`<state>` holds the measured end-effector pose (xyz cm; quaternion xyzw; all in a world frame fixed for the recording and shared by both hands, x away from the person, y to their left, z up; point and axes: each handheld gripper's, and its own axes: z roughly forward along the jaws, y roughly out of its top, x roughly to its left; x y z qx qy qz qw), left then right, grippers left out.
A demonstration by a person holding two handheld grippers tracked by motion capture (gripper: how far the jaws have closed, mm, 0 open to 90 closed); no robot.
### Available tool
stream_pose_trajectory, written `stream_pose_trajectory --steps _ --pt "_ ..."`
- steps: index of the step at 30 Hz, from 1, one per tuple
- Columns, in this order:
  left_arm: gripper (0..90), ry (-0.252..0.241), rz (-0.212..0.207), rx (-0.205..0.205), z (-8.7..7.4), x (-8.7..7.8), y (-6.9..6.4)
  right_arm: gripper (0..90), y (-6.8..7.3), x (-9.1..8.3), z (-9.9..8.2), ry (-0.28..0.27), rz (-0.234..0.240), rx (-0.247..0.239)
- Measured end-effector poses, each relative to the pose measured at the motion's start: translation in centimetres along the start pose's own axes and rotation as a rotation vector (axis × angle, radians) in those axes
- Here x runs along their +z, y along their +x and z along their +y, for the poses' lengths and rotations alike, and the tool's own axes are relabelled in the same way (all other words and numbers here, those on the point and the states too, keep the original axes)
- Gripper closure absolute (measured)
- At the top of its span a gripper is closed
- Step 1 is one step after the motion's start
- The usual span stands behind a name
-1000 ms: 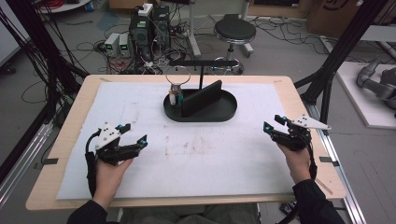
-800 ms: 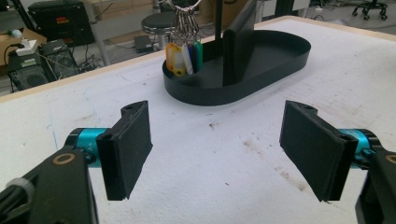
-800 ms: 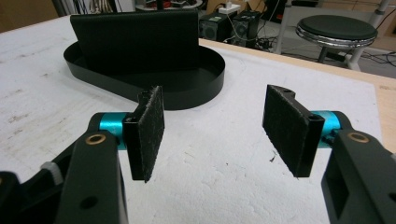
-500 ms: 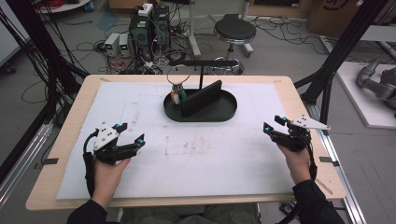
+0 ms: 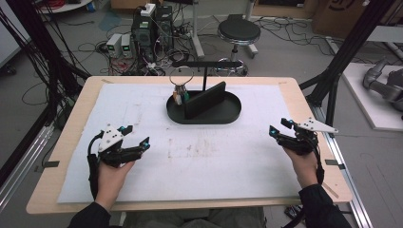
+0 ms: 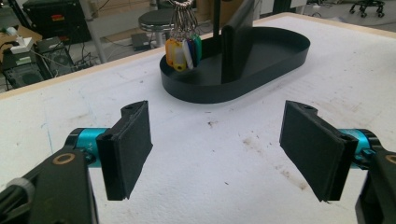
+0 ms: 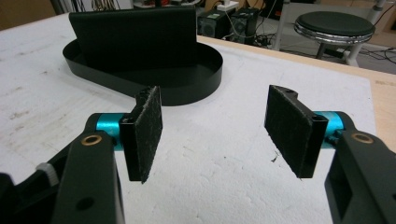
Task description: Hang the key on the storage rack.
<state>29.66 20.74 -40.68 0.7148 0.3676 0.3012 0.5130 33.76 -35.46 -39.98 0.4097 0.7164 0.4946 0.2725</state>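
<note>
One table (image 5: pixel 304 102), wooden rim, covered by one white sheet (image 5: pixel 142 104) with scattered dark smudges near the middle.

One black oval tray (image 5: pixel 228 116), at the far centre of the sheet. Contents and fittings:
- one upright black divider panel (image 5: pixel 205 99) standing lengthwise in the tray;
- one thin black post (image 5: pixel 205 78) rising behind the panel, carrying one horizontal bar (image 5: pixel 209 63) across its top;
- one metal ring (image 5: pixel 182 76) hanging from the bar's left part, with a bunch of key tags (image 6: pixel 184 50) below it, dangling over the tray's left end. Four colours can be made out in the left gripper view: yellow, white, blue, green; the exact count of tags is hard to settle, as they overlap.

Two grippers, one per hand:
- left gripper (image 5: pixel 133 137), at the near left of the sheet, well apart from the tray; jaws spread wide, nothing between them. In the left gripper view its two black pads (image 6: pixel 128 149) frame bare sheet, with the tray and tags beyond.
- right gripper (image 5: pixel 280 127), at the near right of the sheet, also well apart from the tray; jaws wide, having just been opening a little further, nothing between them. In the right gripper view its two pads (image 7: pixel 145 133) frame bare sheet, with the tray's right end and the divider panel beyond.

Two hands, two dark sleeves, entering from the near edge.

Beyond the table, on the floor: one round black stool (image 5: pixel 239 32), several electronics boxes (image 5: pixel 149 26), many loose cables.
</note>
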Motion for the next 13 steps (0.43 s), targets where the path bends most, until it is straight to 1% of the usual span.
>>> stream_pose_trajectory --steps 13 --pt "24.9 0.001 0.010 -0.003 -0.02 0.04 0.27 31.4 -0.21 -0.13 -0.02 -0.006 0.000 0.008"
